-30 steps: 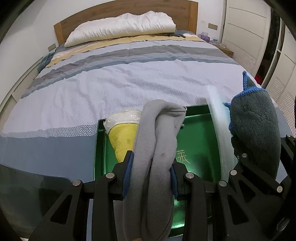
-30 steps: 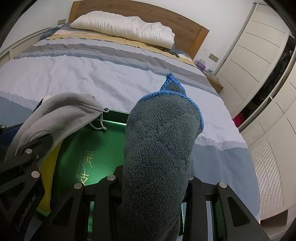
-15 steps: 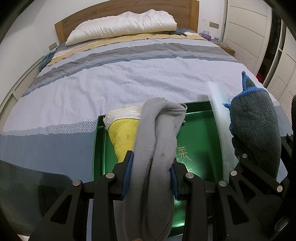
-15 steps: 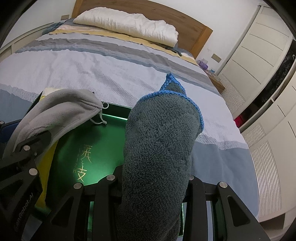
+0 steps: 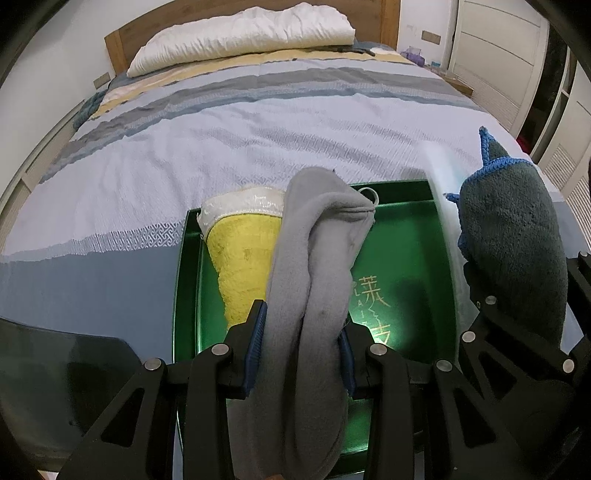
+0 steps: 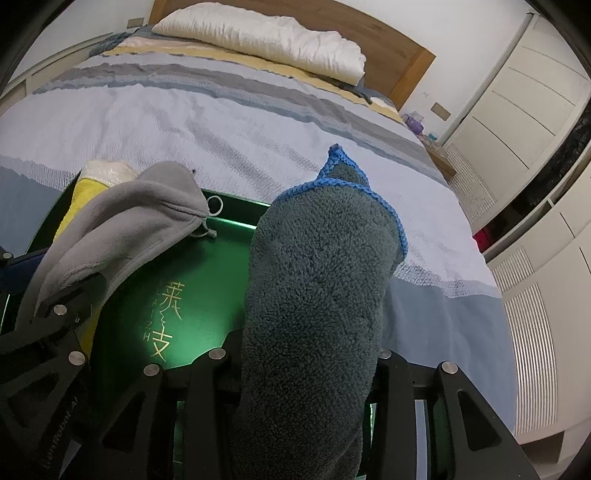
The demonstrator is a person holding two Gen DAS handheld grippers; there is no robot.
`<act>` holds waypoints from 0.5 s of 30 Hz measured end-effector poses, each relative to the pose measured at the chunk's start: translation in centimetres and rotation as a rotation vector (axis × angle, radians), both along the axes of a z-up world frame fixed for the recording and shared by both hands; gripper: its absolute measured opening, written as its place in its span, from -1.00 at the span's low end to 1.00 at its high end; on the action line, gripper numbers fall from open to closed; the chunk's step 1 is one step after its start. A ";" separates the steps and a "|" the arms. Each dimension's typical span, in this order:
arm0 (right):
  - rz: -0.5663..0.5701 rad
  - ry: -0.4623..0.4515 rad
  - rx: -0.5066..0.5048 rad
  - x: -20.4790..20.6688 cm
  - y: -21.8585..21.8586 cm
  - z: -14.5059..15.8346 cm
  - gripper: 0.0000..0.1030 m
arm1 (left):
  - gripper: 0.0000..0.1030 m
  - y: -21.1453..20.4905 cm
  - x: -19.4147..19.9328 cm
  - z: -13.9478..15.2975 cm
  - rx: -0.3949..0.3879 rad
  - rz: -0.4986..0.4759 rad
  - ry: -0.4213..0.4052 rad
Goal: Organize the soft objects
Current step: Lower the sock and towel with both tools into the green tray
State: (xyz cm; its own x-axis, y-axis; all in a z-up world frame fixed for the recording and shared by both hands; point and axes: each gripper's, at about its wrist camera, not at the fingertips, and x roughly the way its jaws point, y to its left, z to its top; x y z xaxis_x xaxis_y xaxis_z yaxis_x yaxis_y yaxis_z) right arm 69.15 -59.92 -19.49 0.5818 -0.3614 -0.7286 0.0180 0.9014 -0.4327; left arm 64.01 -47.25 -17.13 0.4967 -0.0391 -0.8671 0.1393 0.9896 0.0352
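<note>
Striped bed (image 5: 258, 140), white pillow (image 5: 240, 35), wardrobe (image 6: 517, 110)

Bedroom. Big bed (image 5: 258, 122) fills most of both views, w/ a striped duvet cover: pale lilac-white middle, grey and yellow bands toward the head, slate-blue band at the foot. Long white pillow (image 5: 240, 33) lies across the head end, against a wooden headboard (image 6: 399, 55). Walls white; light switch plate (image 6: 441, 110) on the wall right of the headboard. Small wooden nightstand (image 6: 439, 155) beside the bed on that side, w/ purple items on top, too small to tell. White panelled wardrobe doors (image 6: 517, 110) along the right wall; lower doors louvred. Lighting even, indoor.
</note>
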 end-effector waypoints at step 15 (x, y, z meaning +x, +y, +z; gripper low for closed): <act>0.017 0.029 -0.031 0.6 0.0 -0.1 -0.27 | -0.40 0.4 0.8 -0.6 -0.030 0.004 0.042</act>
